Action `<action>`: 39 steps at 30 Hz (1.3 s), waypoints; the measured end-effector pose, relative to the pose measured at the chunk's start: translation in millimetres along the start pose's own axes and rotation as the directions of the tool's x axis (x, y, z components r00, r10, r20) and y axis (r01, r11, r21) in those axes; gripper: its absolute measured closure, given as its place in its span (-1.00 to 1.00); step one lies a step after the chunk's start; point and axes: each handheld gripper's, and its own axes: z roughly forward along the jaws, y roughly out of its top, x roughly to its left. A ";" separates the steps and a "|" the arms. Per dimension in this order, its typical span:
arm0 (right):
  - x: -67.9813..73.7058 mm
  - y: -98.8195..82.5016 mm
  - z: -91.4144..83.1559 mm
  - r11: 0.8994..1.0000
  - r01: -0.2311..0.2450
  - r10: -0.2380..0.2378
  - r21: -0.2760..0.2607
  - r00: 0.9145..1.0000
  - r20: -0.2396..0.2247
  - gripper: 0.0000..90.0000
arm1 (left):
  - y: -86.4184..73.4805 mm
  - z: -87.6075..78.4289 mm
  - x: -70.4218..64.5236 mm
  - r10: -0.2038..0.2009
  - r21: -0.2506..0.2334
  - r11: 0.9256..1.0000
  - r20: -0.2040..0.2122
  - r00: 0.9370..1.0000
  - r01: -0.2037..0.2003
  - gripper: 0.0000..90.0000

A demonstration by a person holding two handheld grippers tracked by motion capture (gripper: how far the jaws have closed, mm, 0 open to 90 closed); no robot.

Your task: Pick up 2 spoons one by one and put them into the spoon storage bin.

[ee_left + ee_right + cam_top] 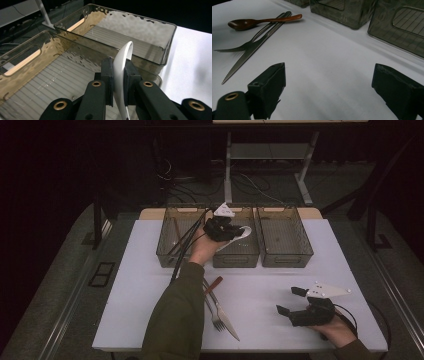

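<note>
High view shows the left tongs (223,227) above the middle bin (235,254) of three smoky plastic bins at the far side of the desk (260,295), pinching a white spoon (241,234). Left gripper view confirms the grip: both pads press on the spoon's (121,72) handle, which stands nearly on edge between them, its curved upper end rising past the tips toward the neighbouring bin (140,35). The step in hand looks like sorting cutlery into the bins, with this spoon being carried over for a drop. The next move probably calls for lowering the tongs toward the ribbed floor of the middle bin (50,80), clear of its near wall, then spreading the jaws so the spoon falls flat inside rather than catching on the rim. Nearer the person than the middle bin, a fork (214,312), a knife (227,322) and a brown wooden spoon (213,285) lie crossed on the desk, apparently awaiting their turn. Right tongs (292,302) rest on the desk, well to the right of and nearer than the middle bin, jaws spread wide and empty; right gripper view shows bare desk between them.
</note>
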 end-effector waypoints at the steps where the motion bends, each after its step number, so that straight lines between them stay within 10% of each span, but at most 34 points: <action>1: -0.1 0.0 0.0 1.000 0.001 -0.001 0.000 1.000 -0.001 -0.73 | -0.7 3.1 0.1 0.002 0.003 1.000 -0.007 1.000 -0.002 0.81; 13: -0.4 -0.2 -0.7 1.000 0.000 0.000 -0.002 1.000 -0.003 -0.73 | -10.0 24.1 0.4 -0.009 0.084 0.996 -0.040 0.999 0.013 0.75; 21: -0.5 -0.3 -0.3 1.000 -0.001 0.001 0.000 1.000 -0.005 -0.73 | -6.6 19.5 -1.8 -0.032 0.043 0.999 -0.019 0.999 0.033 0.45; 39: -1.6 -0.2 0.9 1.000 -0.002 0.002 0.007 1.000 0.002 -0.73 | -23.8 -35.7 -14.6 -0.126 0.001 0.992 -0.014 0.992 0.126 -0.13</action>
